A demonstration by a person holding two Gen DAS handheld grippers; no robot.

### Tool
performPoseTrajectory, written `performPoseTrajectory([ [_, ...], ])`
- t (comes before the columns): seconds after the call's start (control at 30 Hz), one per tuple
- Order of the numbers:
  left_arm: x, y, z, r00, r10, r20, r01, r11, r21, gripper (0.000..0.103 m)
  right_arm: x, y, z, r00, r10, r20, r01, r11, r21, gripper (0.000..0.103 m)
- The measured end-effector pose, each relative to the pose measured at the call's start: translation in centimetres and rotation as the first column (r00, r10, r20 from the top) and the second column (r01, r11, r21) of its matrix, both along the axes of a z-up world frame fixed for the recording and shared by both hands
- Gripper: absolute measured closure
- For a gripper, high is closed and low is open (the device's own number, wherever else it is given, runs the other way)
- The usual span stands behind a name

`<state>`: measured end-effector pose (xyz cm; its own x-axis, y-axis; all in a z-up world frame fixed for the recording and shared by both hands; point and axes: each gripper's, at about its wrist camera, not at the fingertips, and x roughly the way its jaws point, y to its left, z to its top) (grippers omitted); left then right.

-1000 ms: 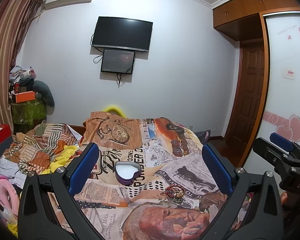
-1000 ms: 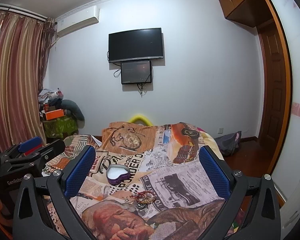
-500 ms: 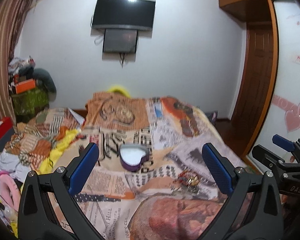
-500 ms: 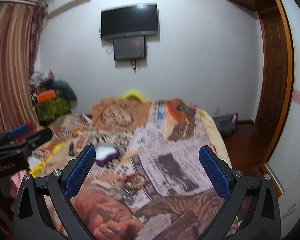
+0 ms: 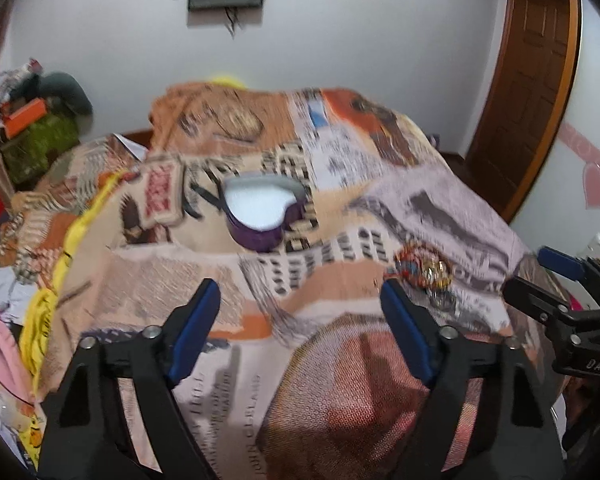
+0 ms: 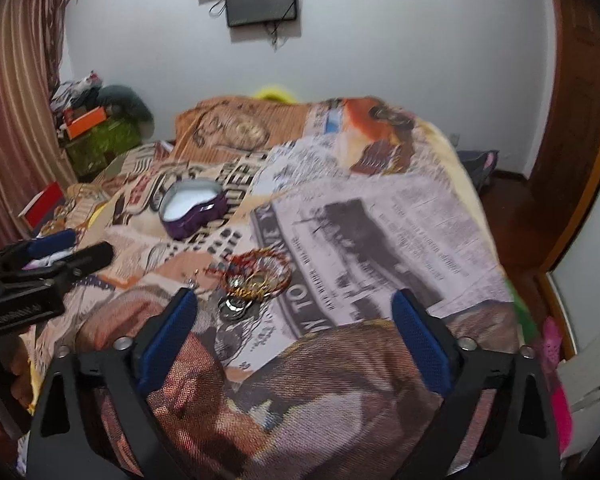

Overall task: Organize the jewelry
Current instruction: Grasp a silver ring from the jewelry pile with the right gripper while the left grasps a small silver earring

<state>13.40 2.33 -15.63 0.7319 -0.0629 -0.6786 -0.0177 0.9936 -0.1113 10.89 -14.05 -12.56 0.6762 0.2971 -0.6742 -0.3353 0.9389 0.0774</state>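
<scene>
Right wrist view shows the jewelry (image 6: 256, 280) as a small tangled heap on the bedspread (image 6: 380, 240): red and gold bangles looped together, with a couple of silvery rings lying just below them. The heap sits just ahead of the right gripper (image 6: 294, 334), nearer its left finger than its right, and no finger touches it. Farther up the bed, apart from the heap, stands a purple heart-shaped box (image 6: 192, 210) with its lid off and a white lining showing inside.

From the left wrist view the same heap of jewelry (image 5: 424, 272) lies just beyond the right finger of the left gripper (image 5: 300, 322), outside the gap between the fingers. The purple heart-shaped box (image 5: 262, 210) is ahead of that gripper, a little left of its midline, well clear of the fingertips.

Both grippers point down at the bedspread (image 5: 340, 360) with their blue-padded jaws apart and only cloth between them. The jaws of each have just been closing a little, yet they grip nothing. The right gripper's black frame shows at the right edge of the left view, and the left gripper's frame shows at the left edge of the right view.

Around the bed, the bedspread carries a newspaper-style print in orange, brown and grey. A dark screen (image 6: 262, 0) hangs on the white wall, striped curtains (image 6: 16, 92) hang at the left, and a brown wooden door (image 5: 528, 92) stands at the right. Both views are blurred.
</scene>
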Motion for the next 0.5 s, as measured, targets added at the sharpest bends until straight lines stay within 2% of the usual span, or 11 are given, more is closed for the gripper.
performPoseTrajectory([
  [0.13, 1.0, -0.7, -1.6, 0.996, -0.072, -0.054, 0.069, 0.997, -0.044, 0.048, 0.6, 1.0, -0.9, 0.997, 0.06, -0.038, -0.06, 0.998, 0.003, 0.028],
  [0.23, 1.6, -1.3, -2.1, 0.99, -0.119, -0.076, 0.114, 0.991, -0.068, 0.059, 0.8, 1.8, -1.6, 0.992, 0.107, -0.065, -0.107, 0.994, -0.002, 0.039],
  [0.37, 2.0, -2.0, -2.5, 0.983, -0.164, -0.084, 0.157, 0.984, -0.081, 0.067, 1.5, 2.7, -2.4, 0.985, 0.144, -0.094, -0.146, 0.989, -0.018, 0.051],
  [0.5, 2.4, -2.4, -2.7, 0.974, -0.207, -0.09, 0.196, 0.974, -0.115, 0.075, 2.0, 3.2, -3.0, 0.978, 0.171, -0.122, -0.175, 0.984, -0.017, 0.058],
])
